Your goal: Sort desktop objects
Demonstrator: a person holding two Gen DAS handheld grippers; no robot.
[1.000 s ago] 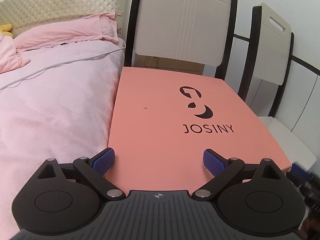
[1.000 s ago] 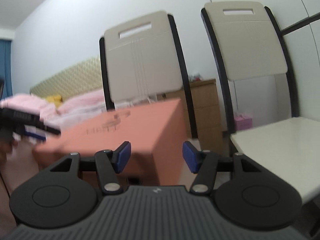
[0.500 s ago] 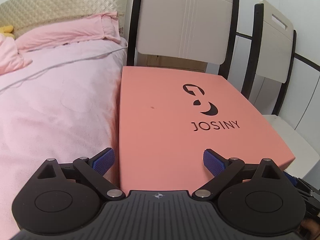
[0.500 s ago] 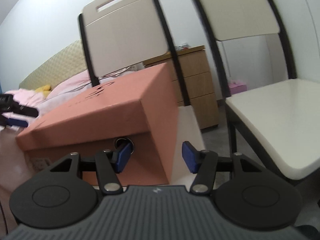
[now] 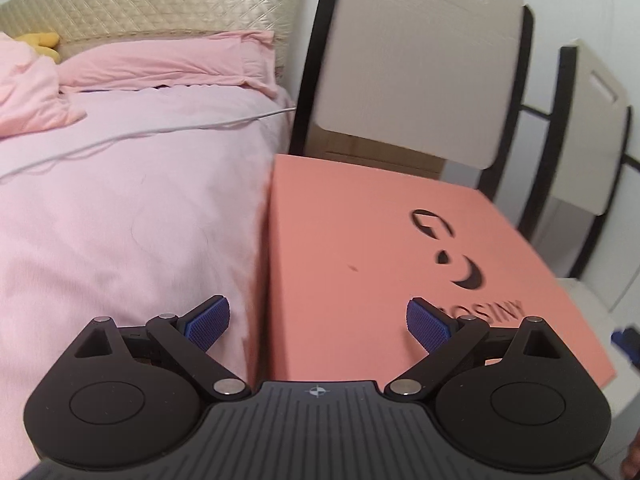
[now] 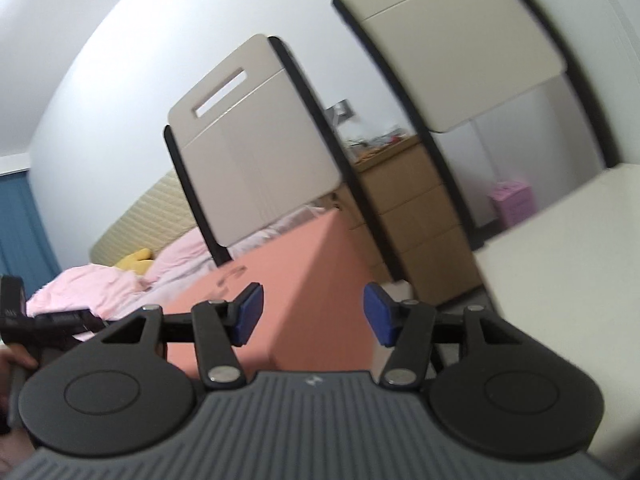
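Observation:
A salmon-pink JOSINY box [image 5: 380, 272] lies flat on a chair seat beside the bed; its side and top also show in the right wrist view [image 6: 320, 280]. My left gripper [image 5: 318, 326] is open and empty above the box's near left edge. My right gripper [image 6: 312, 318] is open and empty, level with the box's right corner. The left gripper's body shows at the left edge of the right wrist view [image 6: 44, 320].
A bed with pink bedding [image 5: 120, 200], a white cable and a padded headboard lies to the left. Two beige chairs [image 5: 412, 64] [image 6: 480, 36] stand behind and to the right; the right one's white seat [image 6: 560, 280] is near. A wooden drawer unit [image 6: 404, 216] stands behind.
The left gripper has drifted left toward the bed, over the box's left edge. The right gripper has tilted and risen, with the box now lower and further left in its view.

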